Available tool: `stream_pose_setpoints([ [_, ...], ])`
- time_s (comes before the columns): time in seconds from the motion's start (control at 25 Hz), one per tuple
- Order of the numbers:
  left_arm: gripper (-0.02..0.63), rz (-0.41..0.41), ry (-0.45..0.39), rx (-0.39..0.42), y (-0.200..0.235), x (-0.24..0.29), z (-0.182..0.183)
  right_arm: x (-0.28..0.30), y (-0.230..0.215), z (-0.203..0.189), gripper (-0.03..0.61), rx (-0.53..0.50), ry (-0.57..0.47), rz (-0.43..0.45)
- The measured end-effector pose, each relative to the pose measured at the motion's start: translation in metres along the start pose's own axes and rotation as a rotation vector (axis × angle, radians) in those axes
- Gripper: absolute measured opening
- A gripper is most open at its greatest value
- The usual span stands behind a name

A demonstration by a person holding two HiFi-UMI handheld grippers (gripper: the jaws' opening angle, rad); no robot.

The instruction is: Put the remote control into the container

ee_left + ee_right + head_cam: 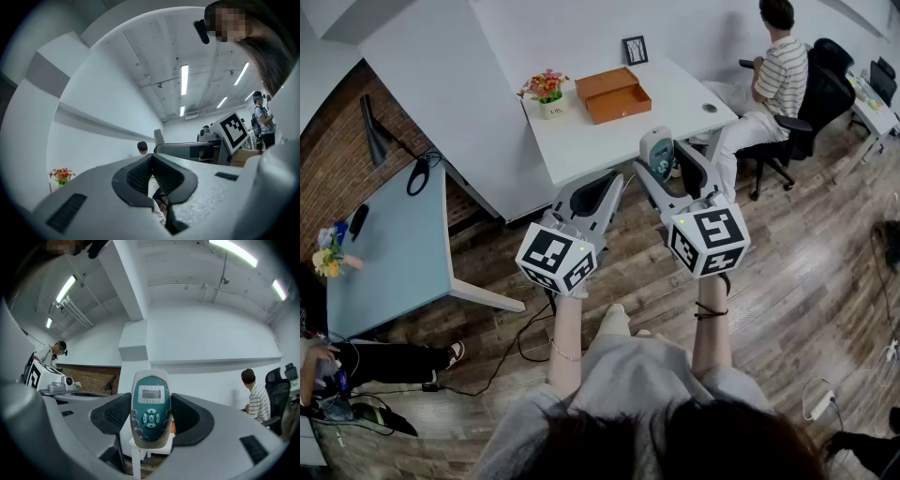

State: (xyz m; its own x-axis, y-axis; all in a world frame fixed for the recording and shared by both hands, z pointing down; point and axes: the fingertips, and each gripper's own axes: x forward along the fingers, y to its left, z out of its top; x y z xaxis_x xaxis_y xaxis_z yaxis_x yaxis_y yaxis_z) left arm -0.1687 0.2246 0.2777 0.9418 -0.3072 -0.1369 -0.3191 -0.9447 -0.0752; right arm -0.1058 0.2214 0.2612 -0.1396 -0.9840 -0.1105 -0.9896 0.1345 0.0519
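Nearest, grey-clad shoulders and two bare forearms reach toward a white table. Flowers stand at ten o'clock on it. Below the table's near edge the left gripper hovers, jaws closed together on nothing. At three o'clock of the flowers, just beside them, sits the orange container. At five o'clock of the container, well apart from it, the right gripper clamps the remote control upright, its buttons facing the person. At two o'clock sits another person.
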Motion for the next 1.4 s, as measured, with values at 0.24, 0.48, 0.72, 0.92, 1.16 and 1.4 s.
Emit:
stream_pose_setpoints([
  [0.24,0.003,-0.001,-0.001,0.003,0.002,0.003,0.000,0.002,-0.005,0.001,0.270,-0.002,-0.002,-0.001],
  [0.48,0.003,0.013,0.004,0.002,0.003,0.008,0.000,0.003,-0.010,0.000,0.270,-0.001,0.006,0.014],
  [0.72,0.003,0.047,0.059,0.000,0.003,0.003,-0.010,0.007,-0.017,-0.020,0.270,0.078,0.034,0.027],
  [0.92,0.003,0.079,0.095,-0.025,0.016,0.003,-0.026,0.021,-0.017,-0.042,0.270,0.106,0.059,0.065],
  [1.16,0.003,0.068,0.095,-0.040,0.032,0.027,-0.041,0.042,-0.036,-0.055,0.270,0.070,0.085,0.091],
  [1.4,0.003,0.043,0.088,-0.067,0.057,0.071,-0.058,0.068,-0.061,-0.065,0.270,0.021,0.110,0.122],
])
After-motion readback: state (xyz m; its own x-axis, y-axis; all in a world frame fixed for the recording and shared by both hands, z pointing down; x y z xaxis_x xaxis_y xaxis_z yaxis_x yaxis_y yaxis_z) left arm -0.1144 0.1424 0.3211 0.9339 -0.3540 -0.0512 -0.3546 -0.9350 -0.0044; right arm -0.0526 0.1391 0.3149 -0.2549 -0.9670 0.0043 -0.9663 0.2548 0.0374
